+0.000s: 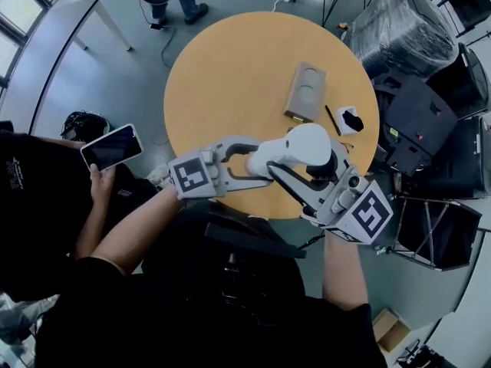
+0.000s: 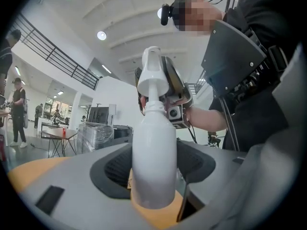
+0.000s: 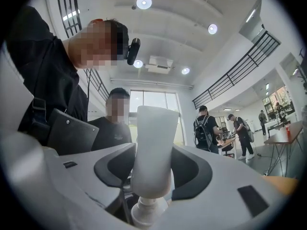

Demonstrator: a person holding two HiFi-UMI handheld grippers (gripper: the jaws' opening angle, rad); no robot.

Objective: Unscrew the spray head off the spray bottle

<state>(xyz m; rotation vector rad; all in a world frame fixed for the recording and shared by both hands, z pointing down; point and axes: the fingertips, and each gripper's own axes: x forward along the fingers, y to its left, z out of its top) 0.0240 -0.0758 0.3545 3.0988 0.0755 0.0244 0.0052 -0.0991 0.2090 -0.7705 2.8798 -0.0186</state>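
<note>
a round yellow table (image 1: pixel 222 67) fills the middle. toward its 3 o'clock edge lies a brown cardboard holder (image 1: pixel 305 92), with a black pen (image 1: pixel 332 119) and a small white block (image 1: pixel 351 119) just beside it at 4 o'clock. off the table's 8 o'clock edge a bystander holds a phone (image 1: pixel 112 146). a plastic-wrapped bundle (image 1: pixel 403 25) stands at 2 o'clock.

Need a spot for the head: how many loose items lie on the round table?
3: brown cardboard piece, thin dark stick right of it, small white item beside that. The bottle may hide more.
</note>
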